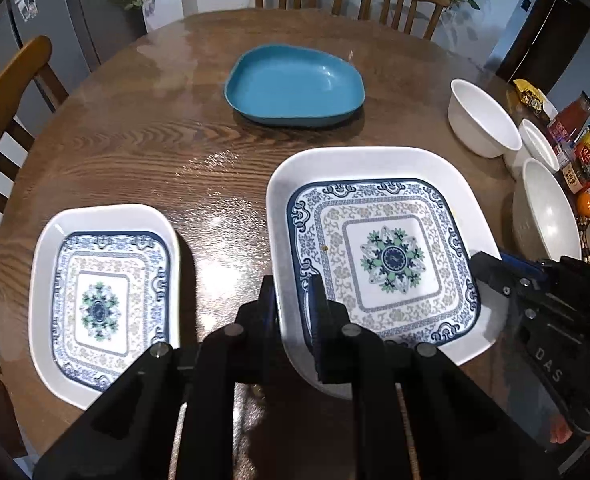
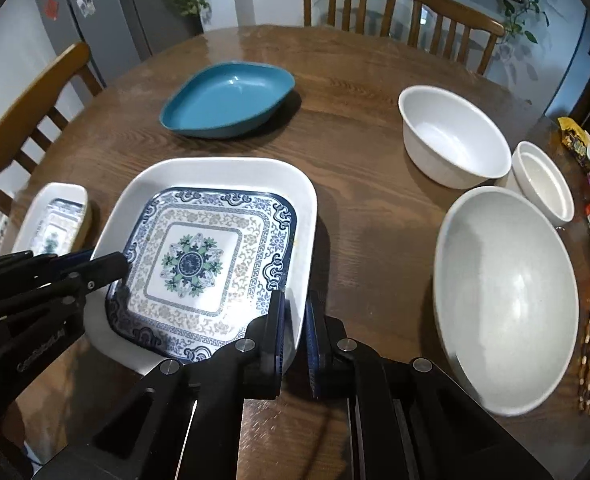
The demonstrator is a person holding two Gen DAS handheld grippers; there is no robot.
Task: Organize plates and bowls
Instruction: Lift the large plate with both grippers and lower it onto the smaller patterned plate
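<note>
- The large patterned plate (image 1: 379,252) sits on the near middle of the round wooden table (image 1: 143,128), and I have it pinched from both sides at once.
- My left gripper (image 1: 291,312) is clamped on the plate's near left rim, one finger outside the wall and one inside the dish.
- My right gripper (image 2: 295,320) is clamped on the near right rim in the same way, rim between the pads.
- The relation that matters: the plate lies straight ahead of both grippers and between them, nearly square with no real long axis, so neither hand is nearer. I judge it must rise level, both sides together.
- The small patterned plate (image 1: 103,300) lies just left of it, apart from it, long axis running near to far. I read it as the likely partner for stacking.
- The blue dish (image 1: 295,84) sits well apart on the far middle.
- Three white bowls stand to the right: a deep one (image 2: 451,136) far, a small one (image 2: 543,180) beside it, a wide one (image 2: 507,296) nearest.
- Writing: "DAS" shows on the right gripper's body in the left view; the lettering on the left gripper's body and the labels on the packets (image 1: 583,152) at the right edge are too blurred to read.
</note>
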